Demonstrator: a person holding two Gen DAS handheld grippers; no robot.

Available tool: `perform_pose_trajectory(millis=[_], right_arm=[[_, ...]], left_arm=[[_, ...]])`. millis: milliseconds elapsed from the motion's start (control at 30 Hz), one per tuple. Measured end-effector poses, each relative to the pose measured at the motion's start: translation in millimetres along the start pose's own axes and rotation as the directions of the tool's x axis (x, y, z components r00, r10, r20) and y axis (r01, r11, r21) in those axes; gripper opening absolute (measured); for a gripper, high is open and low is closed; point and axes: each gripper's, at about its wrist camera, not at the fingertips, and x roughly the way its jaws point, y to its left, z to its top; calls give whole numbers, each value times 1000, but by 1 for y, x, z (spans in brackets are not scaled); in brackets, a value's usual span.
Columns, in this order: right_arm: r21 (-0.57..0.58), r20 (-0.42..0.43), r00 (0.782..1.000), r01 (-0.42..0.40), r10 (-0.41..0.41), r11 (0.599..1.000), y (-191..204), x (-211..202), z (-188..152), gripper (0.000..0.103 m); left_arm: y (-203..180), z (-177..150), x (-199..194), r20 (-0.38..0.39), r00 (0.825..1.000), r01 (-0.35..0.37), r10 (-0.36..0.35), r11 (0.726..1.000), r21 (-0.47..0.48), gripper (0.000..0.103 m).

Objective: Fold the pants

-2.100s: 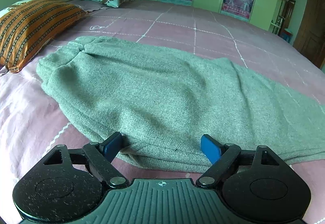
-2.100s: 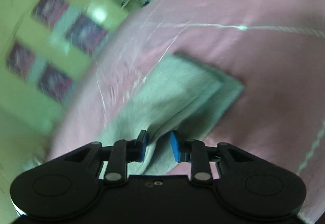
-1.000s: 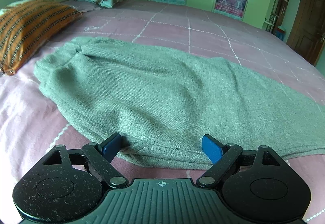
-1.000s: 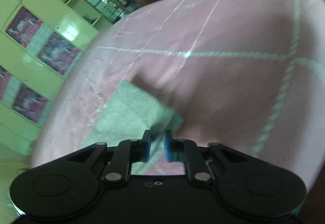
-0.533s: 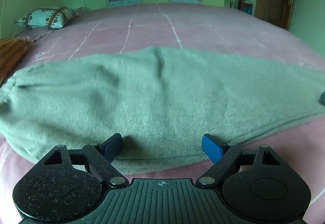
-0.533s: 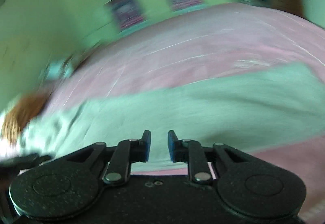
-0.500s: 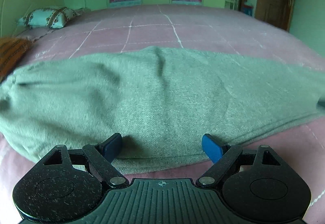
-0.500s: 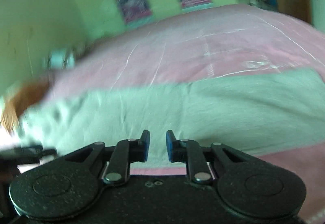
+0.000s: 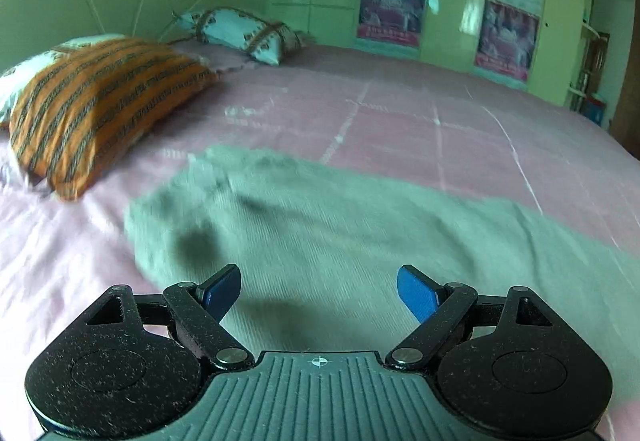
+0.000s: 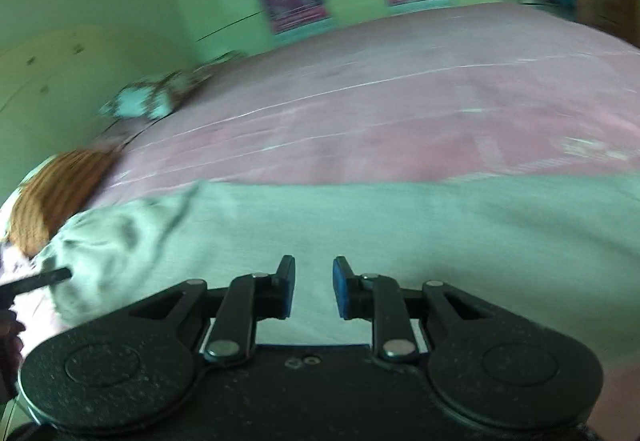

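Grey-green knit pants (image 9: 360,241) lie flat across the pink bed, waistband end to the left. My left gripper (image 9: 319,291) is wide open and empty, hovering over the pants near the waist end. In the right wrist view the pants (image 10: 400,225) stretch across the frame, with the bunched waistband at left. My right gripper (image 10: 314,289) hovers over their near edge, its jaws slightly apart with nothing between them. The tip of the left gripper shows at the far left of the right wrist view (image 10: 36,281).
An orange striped pillow (image 9: 92,109) lies at the left by the headboard, and a white patterned pillow (image 9: 244,33) behind it. The pink bedspread (image 9: 420,129) extends far beyond the pants. Green wardrobes with posters (image 9: 394,9) stand at the back.
My right gripper has let go of the leg end it held and swung round over the pants' middle. My left gripper has shifted left toward the waistband, still open.
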Motion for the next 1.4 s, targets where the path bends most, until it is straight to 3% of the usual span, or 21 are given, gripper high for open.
perform_pose_trajectory(millis=[100, 200, 300, 367, 400, 500, 533, 600, 633, 733, 767, 833, 900, 1000, 1067, 1133, 1200, 1267, 1300, 1400], right_arm=[[-31, -27, 998, -65, 64, 997, 45, 42, 22, 14], [-68, -69, 991, -122, 117, 990, 92, 86, 37, 14], [-120, -150, 978, -166, 147, 979, 125, 134, 38, 14], [-185, -200, 976, -126, 89, 974, 131, 161, 33, 13], [-198, -186, 980, -100, 63, 975, 124, 164, 33, 10], [-100, -138, 990, -31, 17, 995, 97, 161, 49, 2], [-80, -122, 992, -27, 17, 996, 94, 158, 54, 7], [-114, -64, 998, -25, 18, 993, 102, 155, 59, 23], [-119, -62, 998, -37, 30, 992, 105, 157, 60, 25], [-64, -95, 995, -31, 25, 997, 100, 163, 60, 24], [-45, -76, 996, -39, 35, 998, 93, 157, 63, 24], [-41, -34, 996, -78, 77, 996, 77, 148, 69, 26], [-77, -68, 994, -94, 88, 993, 71, 154, 80, 26], [-126, -147, 981, -148, 129, 981, 75, 179, 92, 26], [-155, -162, 978, -158, 133, 975, 80, 191, 95, 26], [-149, -191, 967, -200, 170, 968, 82, 199, 96, 26], [-156, -224, 954, -236, 199, 959, 88, 204, 94, 27], [-194, -230, 955, -236, 189, 952, 96, 210, 91, 20], [-227, -225, 957, -232, 181, 946, 101, 210, 89, 10], [-263, -207, 965, -213, 161, 941, 107, 208, 88, 1]], left_arm=[[1, 28, 38, -5, 1000, 18, -18, 999, 42, 85], [-11, 49, 75, -29, 996, 83, -80, 993, 87, 85], [-15, 52, 108, -94, 993, 81, -67, 984, 162, 85], [-6, 49, 123, -128, 989, 94, -71, 977, 192, 79], [-6, 48, 123, -124, 989, 100, -74, 972, 214, 76], [3, 51, 111, -84, 994, 89, -72, 972, 215, 59], [4, 52, 103, -51, 997, 70, -61, 976, 207, 60], [-3, 57, 97, 9, 1000, 6, -9, 974, 227, 92], [-4, 60, 102, 24, 1000, -9, 4, 973, 230, 99], [2, 60, 103, -10, 1000, -27, 30, 983, 180, 100], [6, 59, 96, 6, 1000, -20, 20, 983, 180, 100], [17, 56, 87, 19, 997, -83, 81, 982, 168, 100], [37, 56, 75, -1, 991, -131, 132, 989, 62, 100], [69, 43, 55, -4, 975, -221, 222, 971, -91, 99], [88, 34, 54, -52, 970, -243, 237, 955, -170, 91], [98, 22, 55, -94, 975, -221, 204, 944, -244, 84], [99, 16, 55, -95, 979, -199, 179, 939, -280, 67], [98, 11, 56, -85, 986, -163, 143, 931, -327, 49], [97, 10, 58, -79, 985, -172, 154, 927, -332, 42], [101, 9, 51, -56, 984, -176, 167, 911, -373, 31]])
